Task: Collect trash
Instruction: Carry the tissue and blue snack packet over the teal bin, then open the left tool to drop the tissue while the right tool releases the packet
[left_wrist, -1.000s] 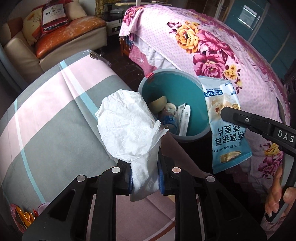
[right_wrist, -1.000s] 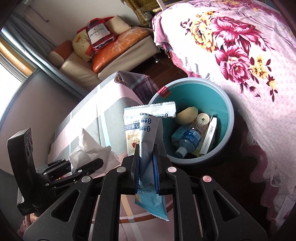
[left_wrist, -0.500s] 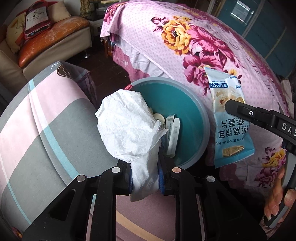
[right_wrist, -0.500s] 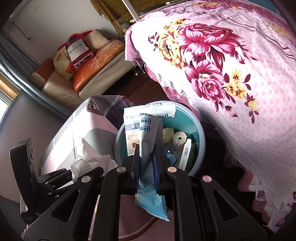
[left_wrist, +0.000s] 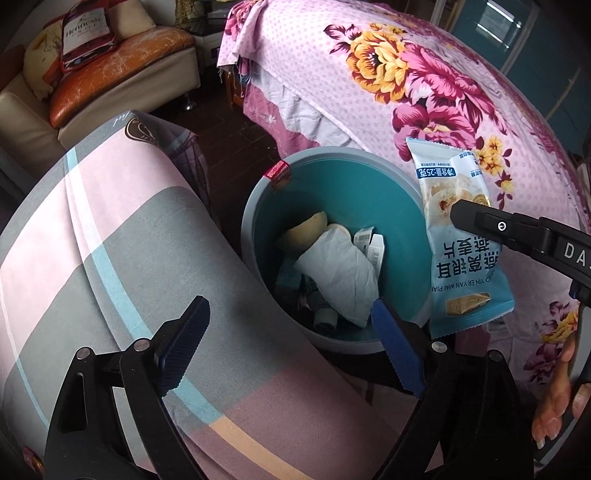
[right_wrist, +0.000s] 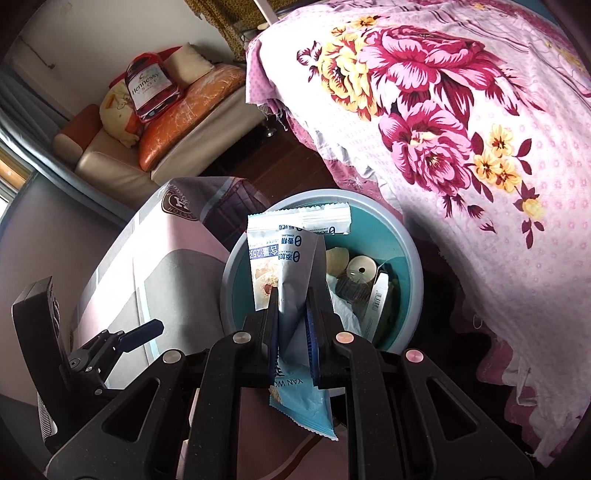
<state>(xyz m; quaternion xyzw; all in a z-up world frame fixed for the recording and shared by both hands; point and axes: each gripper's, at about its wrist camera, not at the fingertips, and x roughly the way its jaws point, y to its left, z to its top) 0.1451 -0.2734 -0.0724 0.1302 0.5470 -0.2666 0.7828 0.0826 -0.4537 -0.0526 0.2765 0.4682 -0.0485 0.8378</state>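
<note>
Our left claw (left_wrist: 288, 336) is opening, empty; our right claw (right_wrist: 291, 325) grips the packet (right_wrist: 284, 266), which could snag the bin (right_wrist: 415, 273) rim below.

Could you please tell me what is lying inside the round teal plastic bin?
Crumpled white tissue on top in the bin, a yellowish peel-like scrap, white barcoded packet; items beneath are hidden.

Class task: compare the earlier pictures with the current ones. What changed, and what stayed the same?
The left gripper let go; its jaws are opening, and the white tissue has dropped into the teal bin. The right gripper stays clamped on the blue snack packet above the bin.
</note>
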